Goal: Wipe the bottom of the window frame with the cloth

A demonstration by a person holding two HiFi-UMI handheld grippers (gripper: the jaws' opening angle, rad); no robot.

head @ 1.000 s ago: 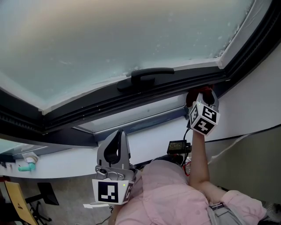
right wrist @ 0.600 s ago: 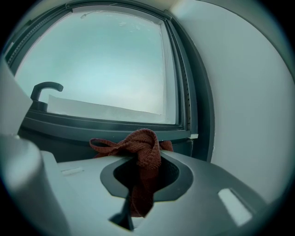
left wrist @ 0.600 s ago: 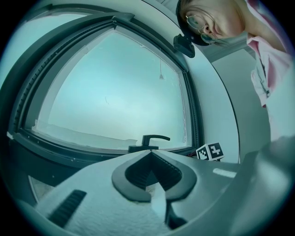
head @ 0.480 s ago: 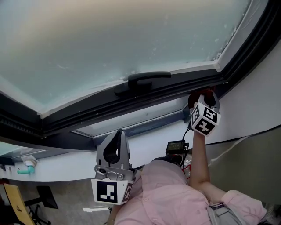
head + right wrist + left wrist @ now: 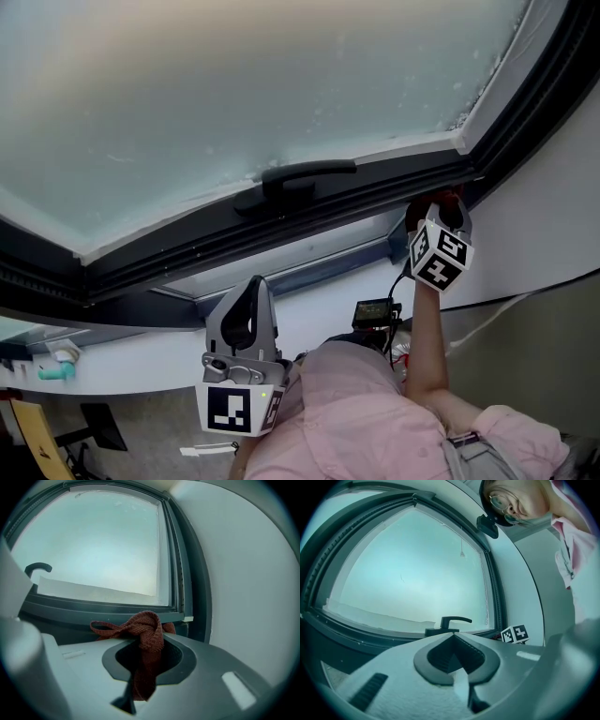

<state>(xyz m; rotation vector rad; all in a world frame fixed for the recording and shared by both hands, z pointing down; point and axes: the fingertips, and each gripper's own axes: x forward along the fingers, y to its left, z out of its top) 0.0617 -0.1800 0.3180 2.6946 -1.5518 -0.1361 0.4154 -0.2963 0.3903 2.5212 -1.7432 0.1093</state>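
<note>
The cloth [image 5: 146, 633] is coarse, ribbed woven fabric, matt. The window frame [image 5: 187, 248] is smooth, dark and matt; its pane [image 5: 234, 84] is frosted glass

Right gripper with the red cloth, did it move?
Yes, slightly: the right gripper and its cloth slid along the frame, away from the window handle, toward the right corner.

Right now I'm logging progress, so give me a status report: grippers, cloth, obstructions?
Right hand-held gripper shut on red cloth, at window frame's bottom right corner. Left hand-held gripper shut, empty. Window handle further left.
</note>
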